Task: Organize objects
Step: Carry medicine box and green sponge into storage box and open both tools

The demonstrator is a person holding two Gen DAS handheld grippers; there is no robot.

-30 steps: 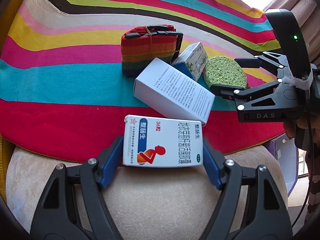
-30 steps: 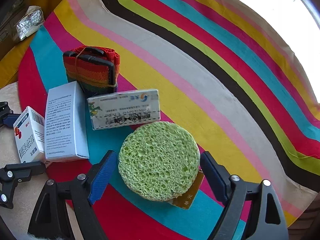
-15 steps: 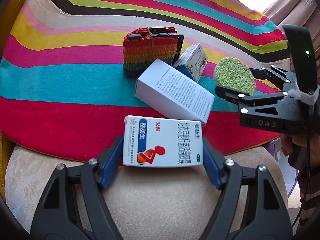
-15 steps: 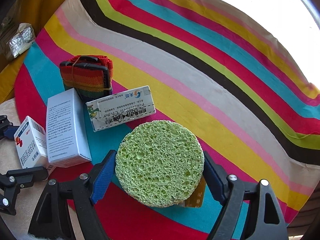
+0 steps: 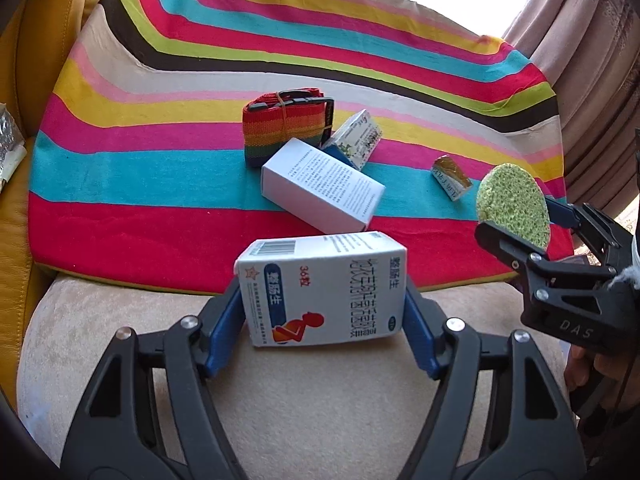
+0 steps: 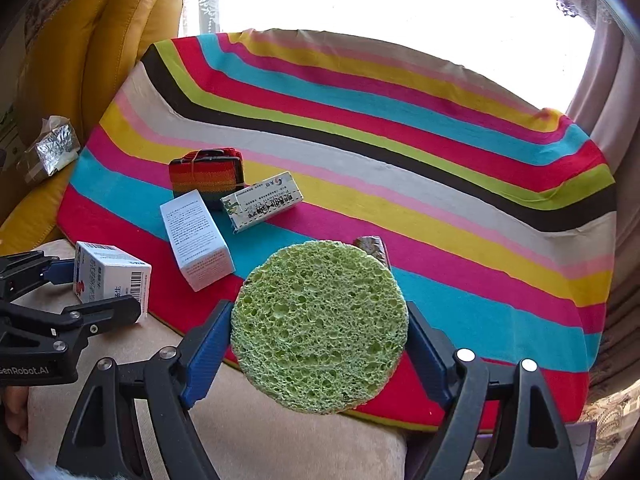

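Observation:
My left gripper [image 5: 323, 286] grips a white medicine box [image 5: 320, 296] with a red figure by its two ends, its jaws closing on it. The box hangs tilted above the beige cushion [image 5: 320, 408]. The right wrist view shows the same box [image 6: 112, 280] at the far left, in the left gripper [image 6: 104, 286]. My right gripper [image 6: 318, 312] is shut on a round green sponge [image 6: 320, 328], held up over the striped cloth's near edge. In the left wrist view the sponge [image 5: 512, 208] and right gripper [image 5: 520, 220] are at the right edge.
On the striped cloth [image 5: 160, 184] lie a rolled rainbow strap [image 5: 286, 132], a long white box [image 5: 320, 184], a green-and-white box [image 5: 356, 140] and a small gold packet [image 5: 450, 172]. A foil packet [image 6: 52, 144] rests on the yellow sofa [image 6: 60, 60]. Curtains [image 5: 592, 60] hang at the right.
Both grippers rose and drew back. The sponge came up off the cloth, uncovering the gold packet. The medicine box left the cushion and tilted.

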